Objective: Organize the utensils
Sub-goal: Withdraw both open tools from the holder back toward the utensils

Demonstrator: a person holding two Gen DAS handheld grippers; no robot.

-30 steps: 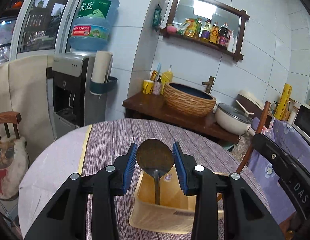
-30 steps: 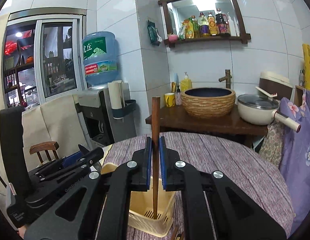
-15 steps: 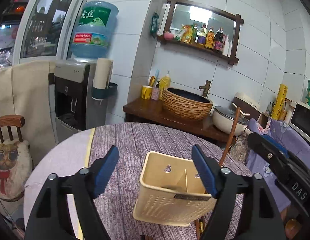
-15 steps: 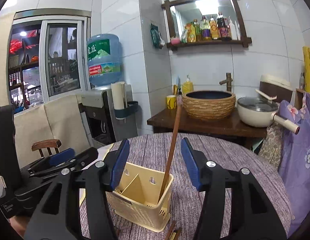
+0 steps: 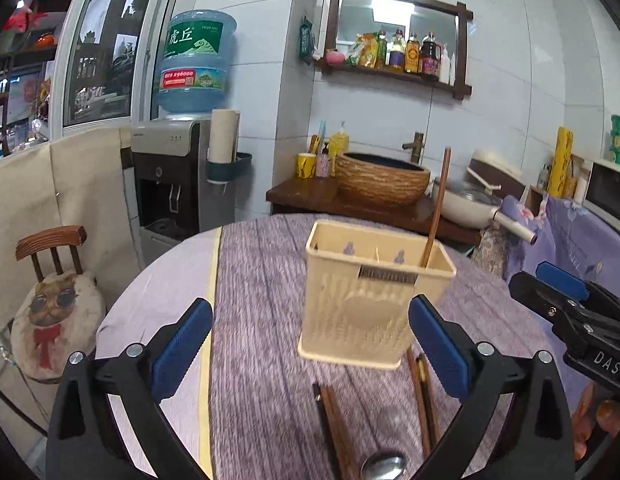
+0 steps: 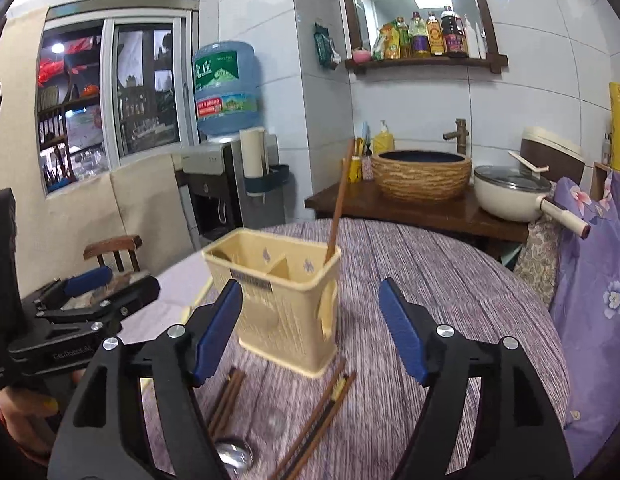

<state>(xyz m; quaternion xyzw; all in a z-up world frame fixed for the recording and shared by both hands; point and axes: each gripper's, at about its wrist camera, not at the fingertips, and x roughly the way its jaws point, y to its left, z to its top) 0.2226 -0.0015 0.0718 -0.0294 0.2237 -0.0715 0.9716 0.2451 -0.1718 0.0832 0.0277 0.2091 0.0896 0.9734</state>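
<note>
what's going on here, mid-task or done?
Mid-task. A person holds a gripper in each hand over a round table, sorting utensils into a cream caddy. One chopstick stands in the caddy's right compartment, leaning. The left gripper and right gripper hold nothing, and their jaws are opening. Loose chopsticks and a metal spoon lie on the table in front of the caddy, waiting to be put away.
</note>
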